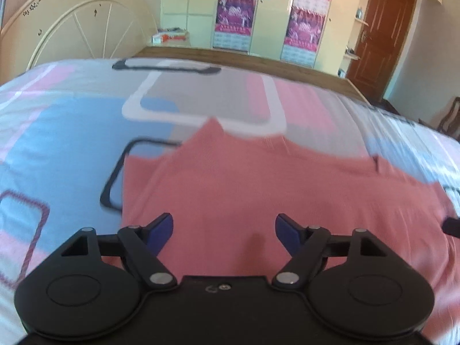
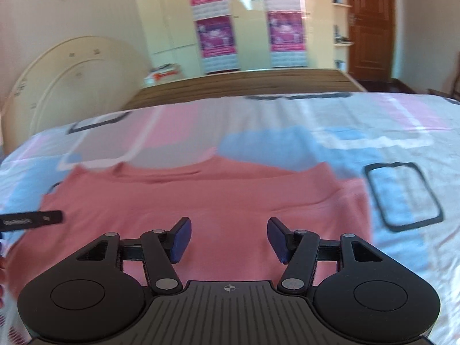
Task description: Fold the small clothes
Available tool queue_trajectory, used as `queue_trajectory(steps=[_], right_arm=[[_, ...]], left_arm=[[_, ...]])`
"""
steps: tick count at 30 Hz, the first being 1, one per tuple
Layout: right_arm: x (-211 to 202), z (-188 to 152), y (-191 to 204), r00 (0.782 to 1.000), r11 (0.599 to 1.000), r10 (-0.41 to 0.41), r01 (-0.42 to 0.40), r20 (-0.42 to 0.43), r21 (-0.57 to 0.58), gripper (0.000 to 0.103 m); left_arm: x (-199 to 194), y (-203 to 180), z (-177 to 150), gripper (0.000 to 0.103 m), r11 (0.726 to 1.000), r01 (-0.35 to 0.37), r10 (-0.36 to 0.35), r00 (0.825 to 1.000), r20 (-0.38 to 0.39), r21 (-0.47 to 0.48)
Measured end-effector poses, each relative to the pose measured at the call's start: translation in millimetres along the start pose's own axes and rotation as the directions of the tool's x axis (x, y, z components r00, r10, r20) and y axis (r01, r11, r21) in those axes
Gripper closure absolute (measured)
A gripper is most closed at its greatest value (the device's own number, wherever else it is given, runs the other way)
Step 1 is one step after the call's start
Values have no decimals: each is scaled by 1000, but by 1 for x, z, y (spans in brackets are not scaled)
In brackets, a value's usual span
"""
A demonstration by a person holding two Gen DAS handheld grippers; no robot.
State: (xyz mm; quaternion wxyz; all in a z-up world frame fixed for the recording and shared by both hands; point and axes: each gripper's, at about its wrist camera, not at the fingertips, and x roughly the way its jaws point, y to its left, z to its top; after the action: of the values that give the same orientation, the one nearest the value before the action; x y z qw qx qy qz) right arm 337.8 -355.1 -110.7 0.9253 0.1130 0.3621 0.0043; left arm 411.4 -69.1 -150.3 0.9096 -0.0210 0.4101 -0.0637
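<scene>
A small salmon-pink garment (image 1: 258, 189) lies spread on the patterned bedspread (image 1: 57, 132), with its neckline at the far side. It also shows in the right wrist view (image 2: 212, 198). My left gripper (image 1: 224, 231) is open and empty, hovering over the garment's near left part. My right gripper (image 2: 229, 237) is open and empty over the garment's near right part. A black part of the left gripper (image 2: 31, 220) shows at the left edge of the right wrist view. A dark tip of the right gripper (image 1: 452, 225) shows at the right edge of the left wrist view.
A cream headboard (image 1: 77, 23) stands at the far left of the bed. A wooden bed edge (image 1: 258, 60) runs along the far side. Cream wardrobes with pink posters (image 1: 235, 14) and a brown door (image 1: 382, 31) are behind. A chair (image 1: 451, 115) stands at the right.
</scene>
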Motion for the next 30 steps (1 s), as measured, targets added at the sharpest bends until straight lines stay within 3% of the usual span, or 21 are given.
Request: queue_trajectory(steps=[10,14,20,25,30], right_arm=[[-15,-45,64,993,991,100,-105,-56,-86,45],[-2,-61,67,992,987,55,-71,-116,-141,45],[-10,-72,54,988,990,96,-108,-122,-95,45],[-19,-74,55,986,987,122,-132,-110,-93,45],[-20,-74,64,983,983,148,-159,-110,-96,45]], left_arm=[[-38,-1,-39,26,999,-27,26,998,-53,-19],[-50,4,-52,27,999,-29,25,996,-86,-46],[-70,22,-76,33,991,-16,-2,992,-127,-136],[-79,39,-102,43,960,25,-71,985,-158,-279],[-75,53,-113,40,908,99,-145,986,-84,-406]])
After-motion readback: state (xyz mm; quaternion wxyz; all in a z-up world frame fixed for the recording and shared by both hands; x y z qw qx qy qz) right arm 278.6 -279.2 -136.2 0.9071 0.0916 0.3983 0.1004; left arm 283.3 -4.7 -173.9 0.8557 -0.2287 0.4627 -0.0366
